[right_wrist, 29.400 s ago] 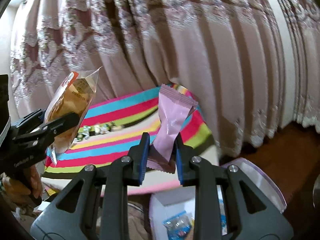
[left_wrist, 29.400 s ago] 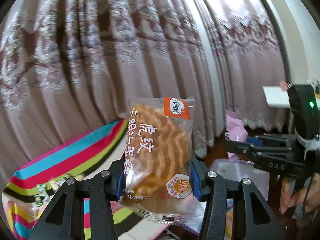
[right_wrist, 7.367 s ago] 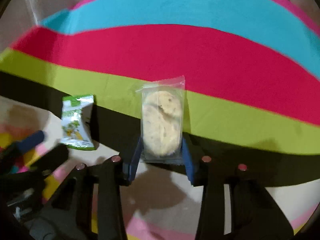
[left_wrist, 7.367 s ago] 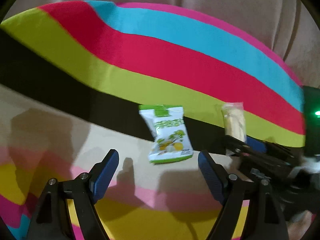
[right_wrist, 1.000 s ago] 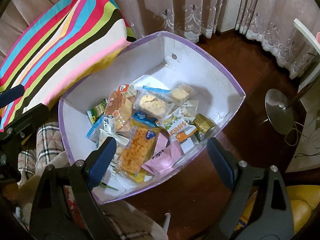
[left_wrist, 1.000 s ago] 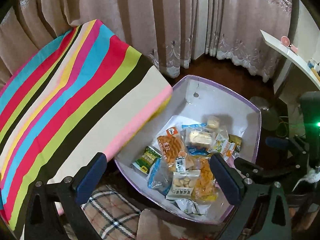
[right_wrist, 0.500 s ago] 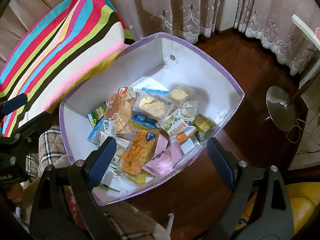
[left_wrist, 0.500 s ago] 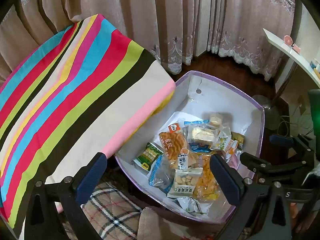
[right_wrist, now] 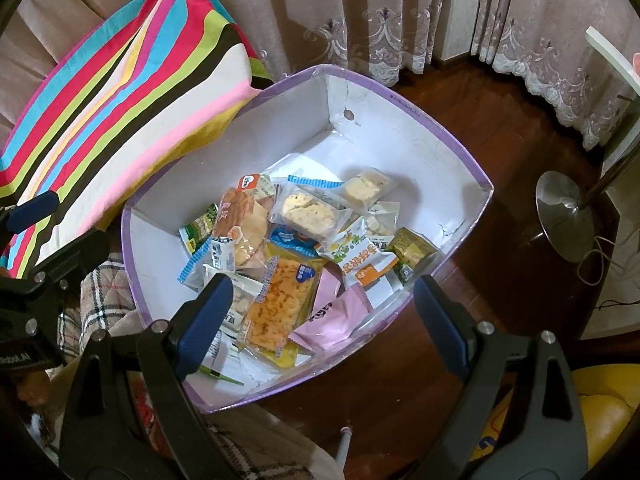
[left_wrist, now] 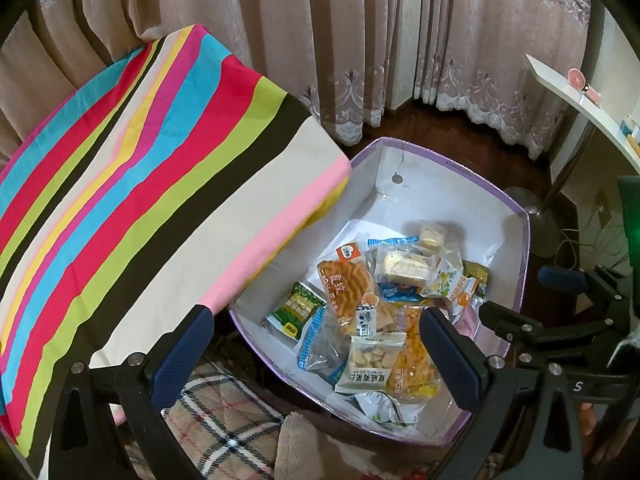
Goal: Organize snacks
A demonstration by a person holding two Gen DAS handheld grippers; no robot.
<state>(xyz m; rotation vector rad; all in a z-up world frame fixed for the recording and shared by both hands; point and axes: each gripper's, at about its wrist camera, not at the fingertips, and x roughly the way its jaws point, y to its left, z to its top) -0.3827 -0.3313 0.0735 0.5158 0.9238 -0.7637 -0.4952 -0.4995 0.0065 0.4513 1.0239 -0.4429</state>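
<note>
left gripper jaws wide, empty | right gripper same | green pack and cookie pack gone from striped cloth, now with snacks in box below the fingers | cloth bare, sorting looks done

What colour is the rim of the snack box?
Purple, on the white cardboard box's rim; clearest in the right wrist view.

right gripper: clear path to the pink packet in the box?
Probably yes. The right gripper is open and empty above the box, whose top is open. The pink packet lies on top of the pile near the front wall, nothing covering it.
</note>
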